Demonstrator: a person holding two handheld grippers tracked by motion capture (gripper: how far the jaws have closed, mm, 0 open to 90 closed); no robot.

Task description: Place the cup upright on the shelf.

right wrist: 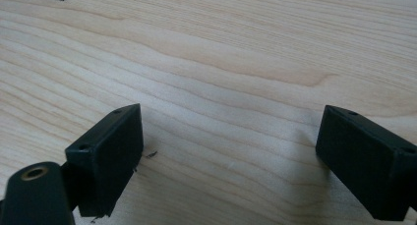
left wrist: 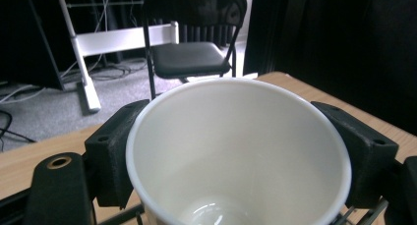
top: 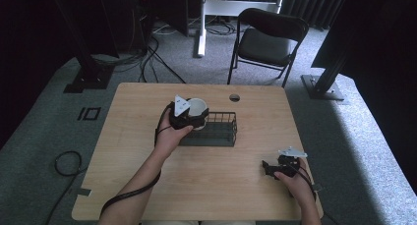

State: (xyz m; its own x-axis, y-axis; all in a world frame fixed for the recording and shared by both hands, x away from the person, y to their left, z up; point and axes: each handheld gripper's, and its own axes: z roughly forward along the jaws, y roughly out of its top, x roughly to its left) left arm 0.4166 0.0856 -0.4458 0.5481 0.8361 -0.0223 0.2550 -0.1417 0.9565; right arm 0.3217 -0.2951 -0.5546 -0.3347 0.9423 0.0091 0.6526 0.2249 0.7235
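Observation:
A white cup (top: pixel 198 106) is gripped at its rim by my left gripper (top: pixel 195 115), which is shut on it at the left end of a black wire basket (top: pixel 220 131). In the left gripper view the empty cup (left wrist: pixel 236 141) sits between the two black fingers (left wrist: pixel 114 154), its mouth facing the camera. Whether the cup rests in the basket or hangs above it I cannot tell. My right gripper (top: pixel 268 168) lies low over the wooden table (top: pixel 147 185) at the front right. In its own view the right gripper (right wrist: pixel 231 156) stands open with bare wood between the jaws.
A black folding chair (top: pixel 268 38) stands beyond the table's far edge, and the chair (left wrist: pixel 189 58) also appears in the left gripper view. A round cable hole (top: pixel 234 98) is near the far edge. Cables lie on the grey carpet to the left.

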